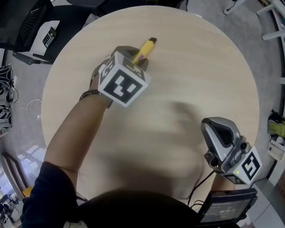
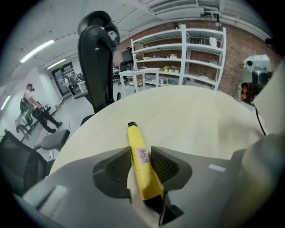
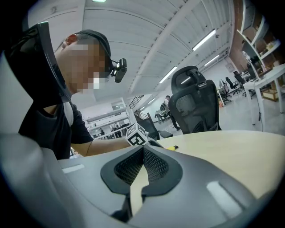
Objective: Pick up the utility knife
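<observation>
Yellow utility knife (image 2: 137,141) gripped in my left tongs (image 2: 141,156) above a round, pale wood table (image 1: 196,58).
My left tongs point steeply down near the table's far side, both pads pressed on the knife's flanks; its black tip pokes out beyond them. Whether the knife touches the tabletop, I cannot tell. My right tongs (image 3: 143,149) sit closed and empty at the table's near right edge, well apart from the knife.
</observation>
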Motion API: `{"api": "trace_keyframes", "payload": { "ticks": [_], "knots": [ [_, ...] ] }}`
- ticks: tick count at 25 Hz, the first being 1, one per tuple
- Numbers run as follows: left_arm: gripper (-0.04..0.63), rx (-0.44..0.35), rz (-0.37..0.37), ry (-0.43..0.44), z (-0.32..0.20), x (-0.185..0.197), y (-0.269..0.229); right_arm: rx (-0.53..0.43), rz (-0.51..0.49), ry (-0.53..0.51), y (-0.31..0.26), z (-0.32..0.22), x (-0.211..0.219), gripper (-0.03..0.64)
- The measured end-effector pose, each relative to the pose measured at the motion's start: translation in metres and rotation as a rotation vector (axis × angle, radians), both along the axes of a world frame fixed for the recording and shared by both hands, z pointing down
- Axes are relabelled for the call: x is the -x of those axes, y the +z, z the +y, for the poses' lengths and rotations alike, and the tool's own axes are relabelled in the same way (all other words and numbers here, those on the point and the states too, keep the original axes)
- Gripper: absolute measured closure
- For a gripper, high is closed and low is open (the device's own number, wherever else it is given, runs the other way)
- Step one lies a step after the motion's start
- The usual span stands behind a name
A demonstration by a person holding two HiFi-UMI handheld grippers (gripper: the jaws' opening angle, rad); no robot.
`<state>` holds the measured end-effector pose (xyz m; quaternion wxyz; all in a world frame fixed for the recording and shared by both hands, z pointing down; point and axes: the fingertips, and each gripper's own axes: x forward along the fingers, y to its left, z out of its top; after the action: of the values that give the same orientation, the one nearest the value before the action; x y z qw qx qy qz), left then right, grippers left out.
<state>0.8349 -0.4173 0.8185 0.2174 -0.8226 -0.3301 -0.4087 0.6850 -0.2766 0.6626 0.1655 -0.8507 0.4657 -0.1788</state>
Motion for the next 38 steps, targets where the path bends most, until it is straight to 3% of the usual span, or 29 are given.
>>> {"api": "trace_keyframes", "payload": {
  "ticks": [3, 5, 9, 13, 17, 23, 30, 38],
  "knots": [
    [0.483, -0.022, -0.032, 0.033, 0.003, 0.006, 0.007, -0.009, 0.006, 0.003, -0.004, 0.001, 0.003, 0.602],
    [0.482, 0.027, -0.063, 0.021, 0.003, 0.007, 0.008, -0.002, 0.017, 0.001, -0.005, 0.004, 0.007, 0.603],
    [0.472, 0.108, -0.054, -0.019, -0.002, -0.001, 0.000, 0.004, 0.019, 0.008, -0.015, 0.005, 0.009, 0.601],
    [0.483, 0.203, -0.123, -0.094, -0.013, 0.004, 0.005, 0.026, 0.015, 0.024, -0.024, 0.010, 0.019, 0.601],
    [0.485, 0.341, -0.122, -0.159, -0.023, 0.016, -0.025, 0.044, 0.009, 0.063, -0.038, 0.020, 0.038, 0.601],
    [0.483, 0.599, -0.190, -0.262, -0.044, 0.075, -0.085, 0.053, -0.009, 0.097, -0.061, 0.023, 0.078, 0.603],
    [0.485, 0.631, -0.095, -0.252, -0.069, 0.141, -0.175, 0.047, 0.034, 0.139, -0.128, 0.035, 0.128, 0.603],
    [0.485, 0.732, 0.035, -0.222, -0.097, 0.219, -0.286, 0.090, 0.143, 0.155, -0.201, 0.026, 0.187, 0.603]
  ]
}}
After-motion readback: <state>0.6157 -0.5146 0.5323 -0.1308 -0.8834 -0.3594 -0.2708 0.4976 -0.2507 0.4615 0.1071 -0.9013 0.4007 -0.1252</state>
